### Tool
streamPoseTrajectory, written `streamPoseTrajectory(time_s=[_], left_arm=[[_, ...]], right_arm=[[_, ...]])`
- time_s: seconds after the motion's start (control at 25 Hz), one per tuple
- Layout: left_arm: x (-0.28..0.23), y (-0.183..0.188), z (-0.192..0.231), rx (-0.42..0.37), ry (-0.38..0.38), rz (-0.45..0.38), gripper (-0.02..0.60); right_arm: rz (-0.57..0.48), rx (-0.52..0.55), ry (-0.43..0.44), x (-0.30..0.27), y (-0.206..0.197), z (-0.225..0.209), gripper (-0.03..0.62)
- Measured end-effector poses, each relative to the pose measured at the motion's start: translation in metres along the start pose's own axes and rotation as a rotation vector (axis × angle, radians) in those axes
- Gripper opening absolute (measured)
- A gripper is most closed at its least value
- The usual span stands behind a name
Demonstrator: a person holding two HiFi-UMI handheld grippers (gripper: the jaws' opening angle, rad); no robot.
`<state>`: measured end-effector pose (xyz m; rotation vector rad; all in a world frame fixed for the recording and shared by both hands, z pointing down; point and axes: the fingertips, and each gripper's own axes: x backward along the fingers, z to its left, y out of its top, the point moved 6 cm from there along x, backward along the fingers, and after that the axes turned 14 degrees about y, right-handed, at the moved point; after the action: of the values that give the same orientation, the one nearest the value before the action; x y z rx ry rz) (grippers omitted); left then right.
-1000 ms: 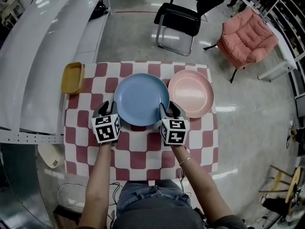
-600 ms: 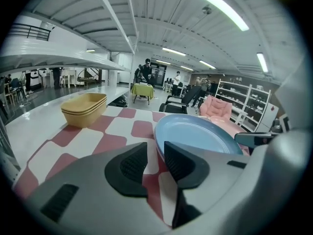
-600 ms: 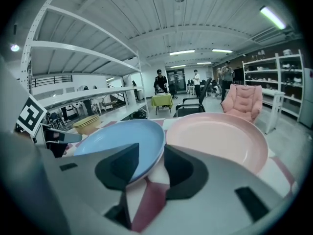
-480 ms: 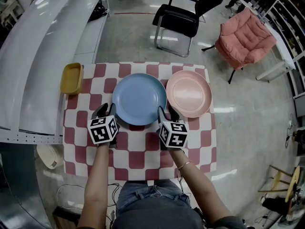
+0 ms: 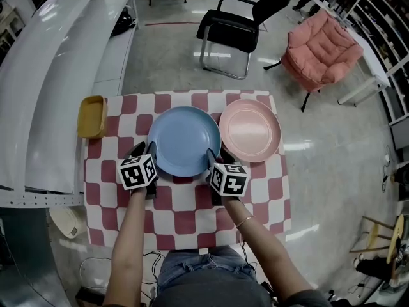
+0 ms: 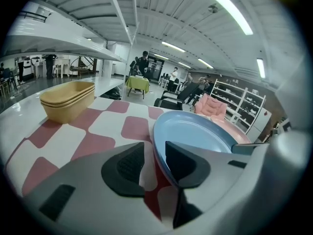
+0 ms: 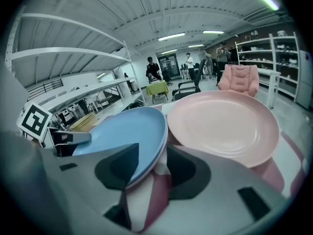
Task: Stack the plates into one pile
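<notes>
Fingers [image 6: 129,168] on my left gripper [image 5: 146,151] are opening right now, with the near-left rim of the blue plate [image 5: 183,139] standing between them and the outer pad clear of it. That plate sits in the middle of the checkered counter [image 5: 185,200]. Over on my right gripper [image 5: 219,155] the fingers are spread around the plate's near-right rim with cloth showing beside the outer pad, and the pink plate [image 5: 250,130] lies right up against the blue one's far-right edge.

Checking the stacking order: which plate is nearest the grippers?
The blue plate: its rim sits between the left gripper's opening jaws and between the right gripper's. The pink plate lies further right.
</notes>
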<state>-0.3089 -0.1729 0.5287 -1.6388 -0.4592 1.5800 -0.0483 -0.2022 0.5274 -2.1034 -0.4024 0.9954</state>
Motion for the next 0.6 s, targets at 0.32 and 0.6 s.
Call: streamPoseTrajectory(time_s=[0.32, 0.6], left_arm=[[-0.011, 0.0, -0.01, -0.008, -0.06, 0.025, 0.135], [-0.008, -0.001, -0.009, 0.029, -0.044, 0.021, 0.109]], right_arm=[[0.013, -0.065, 0.026, -0.009, -0.003, -0.002, 0.17], [0.021, -0.038, 0.027, -0.008, -0.002, -0.001, 0.172]])
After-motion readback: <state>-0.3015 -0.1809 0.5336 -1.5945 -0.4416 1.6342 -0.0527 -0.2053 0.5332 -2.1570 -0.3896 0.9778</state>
